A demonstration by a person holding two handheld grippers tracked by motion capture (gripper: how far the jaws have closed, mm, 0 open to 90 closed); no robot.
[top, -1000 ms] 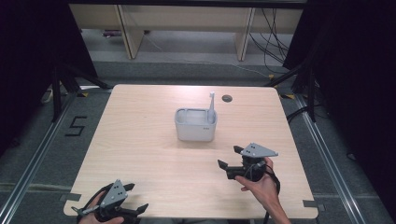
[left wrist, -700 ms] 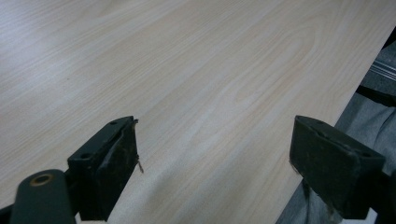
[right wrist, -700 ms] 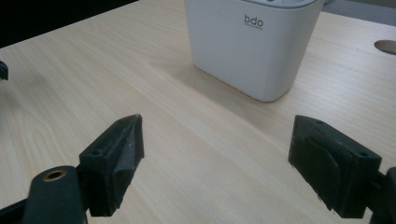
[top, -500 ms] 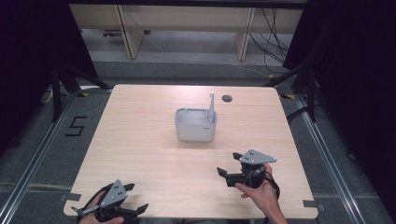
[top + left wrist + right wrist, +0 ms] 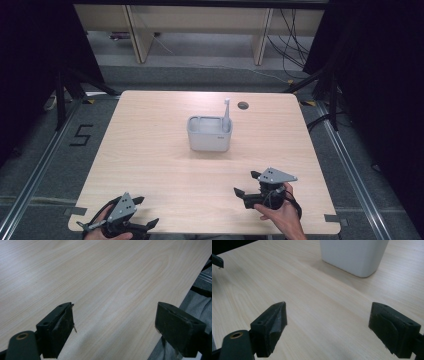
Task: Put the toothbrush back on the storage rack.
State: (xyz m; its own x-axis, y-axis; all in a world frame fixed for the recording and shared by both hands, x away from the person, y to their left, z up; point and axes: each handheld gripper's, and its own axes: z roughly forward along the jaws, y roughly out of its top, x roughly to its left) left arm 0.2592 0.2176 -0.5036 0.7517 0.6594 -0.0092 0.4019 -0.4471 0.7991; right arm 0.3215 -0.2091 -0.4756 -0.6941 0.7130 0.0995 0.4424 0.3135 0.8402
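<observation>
Both the left gripper [image 5: 145, 222] and the right gripper [image 5: 245, 184] (jaws just opened wider) rest released and empty near the table's [image 5: 150, 150] near edge, well apart from the white holder [image 5: 209, 140] keeping the toothbrush [image 5: 226, 112] upright, apparently finished.

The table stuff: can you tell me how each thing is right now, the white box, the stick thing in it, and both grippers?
White container: upright in the middle of the table, top open.
Grey stick: standing in the container's right end, leaning slightly.
Left gripper: open, nothing between its jaws, at the table's near edge.
Right gripper: open, holding nothing, jaws have just been opening.
</observation>
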